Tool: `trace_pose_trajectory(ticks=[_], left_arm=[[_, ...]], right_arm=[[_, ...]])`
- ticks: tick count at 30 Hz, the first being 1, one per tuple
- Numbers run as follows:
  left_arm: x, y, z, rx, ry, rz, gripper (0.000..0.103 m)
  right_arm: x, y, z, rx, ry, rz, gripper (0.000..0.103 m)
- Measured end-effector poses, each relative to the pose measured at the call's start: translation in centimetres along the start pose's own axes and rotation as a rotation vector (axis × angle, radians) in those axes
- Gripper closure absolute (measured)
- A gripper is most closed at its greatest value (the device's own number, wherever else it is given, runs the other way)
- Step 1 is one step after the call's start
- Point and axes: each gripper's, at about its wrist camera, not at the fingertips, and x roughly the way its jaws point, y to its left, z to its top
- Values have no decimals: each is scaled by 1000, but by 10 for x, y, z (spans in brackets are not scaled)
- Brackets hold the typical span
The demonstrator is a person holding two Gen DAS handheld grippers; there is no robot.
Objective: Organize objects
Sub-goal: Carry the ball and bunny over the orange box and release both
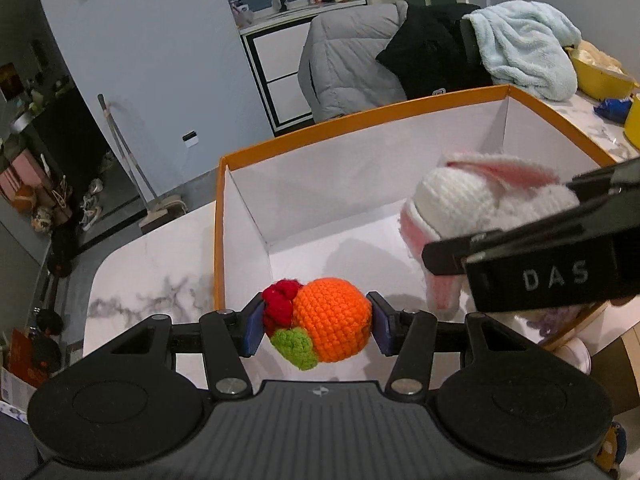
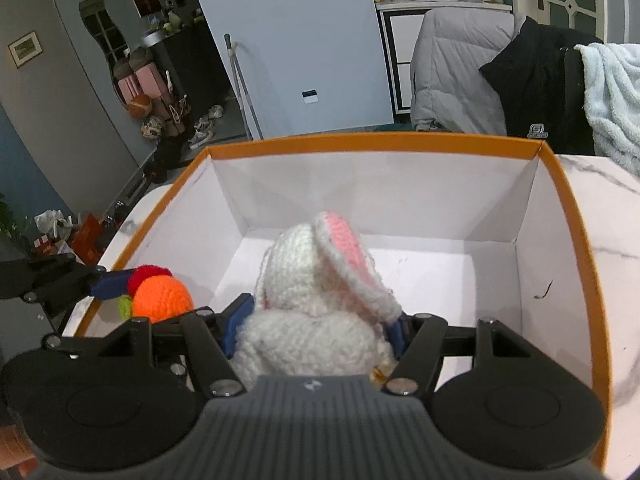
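An orange-rimmed cardboard box [image 1: 360, 132] with white inner walls stands on the marble table; it also shows in the right wrist view [image 2: 568, 216]. My left gripper [image 1: 318, 326] is shut on a crocheted orange fruit toy [image 1: 334, 326] with red and green bits, held over the box's near left corner; the toy also shows in the right wrist view [image 2: 160, 298]. My right gripper [image 2: 316, 328] is shut on a white crocheted rabbit [image 2: 316, 300] with pink ears, held above the box's inside; the rabbit also shows in the left wrist view [image 1: 468, 200].
The marble table [image 1: 152, 280] extends left of the box. A grey jacket [image 1: 348, 60], a black garment and a light blue towel [image 1: 524, 48] hang on chairs behind the box. Yellow containers [image 1: 600, 76] stand at the far right.
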Motion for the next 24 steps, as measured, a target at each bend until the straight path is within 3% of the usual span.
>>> trace_pose_trajectory(ticks=[9,14,18,24], left_arm=[[-1,0,-1,-4,3,13,41],[-6,2,-1,-14,3,14,35],[-12,1,-1,-2,-19,34,23],[-25,1,1,9,-38,27,24]], right_arm=[[4,6,-2,-10,16,-1,32],[3,7,0,-8,19,3,29],[-2,11,2,-29,8,5,29],[-14,22,5,-58,-17,11,29]])
